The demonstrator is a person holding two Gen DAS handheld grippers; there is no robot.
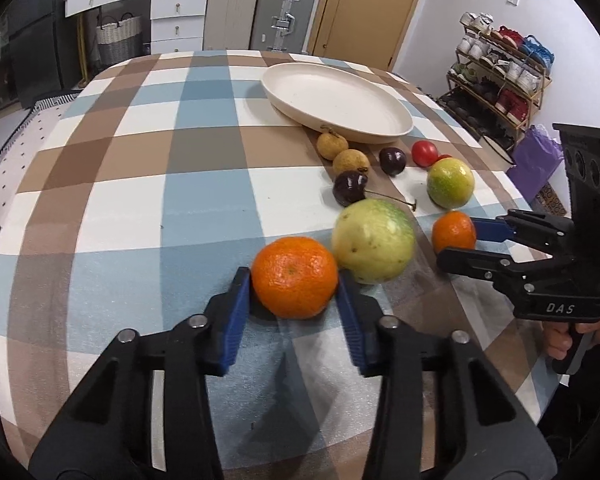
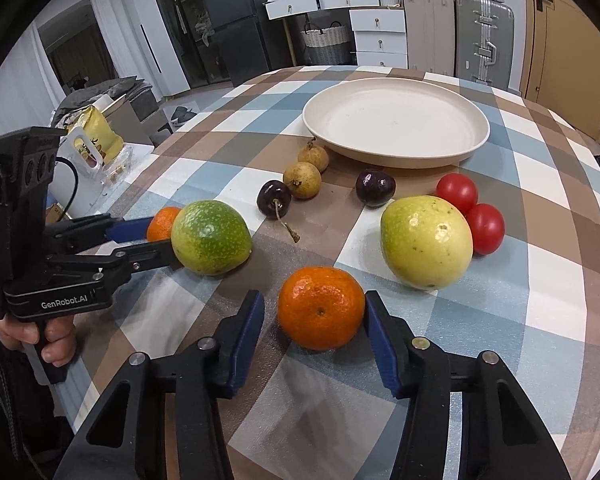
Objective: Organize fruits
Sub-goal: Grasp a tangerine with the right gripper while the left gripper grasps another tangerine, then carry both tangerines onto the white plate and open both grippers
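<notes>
Tools: our left tool (image 1: 294, 280) clasps one orange (image 1: 295, 277), our right tool (image 2: 314, 310) brackets another orange (image 2: 321, 307) unclenched; plate (image 2: 396, 151) holds nothing, all fruit remains.

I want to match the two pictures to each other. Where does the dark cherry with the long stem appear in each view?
Left wrist view: the stemmed cherry lies right of centre, its stem running to the right.
Right wrist view: the stemmed cherry lies slightly left of centre, its stem running toward the camera.
Shared landmark: the cream plate, which is on the table beyond the cherry in both views.
</notes>
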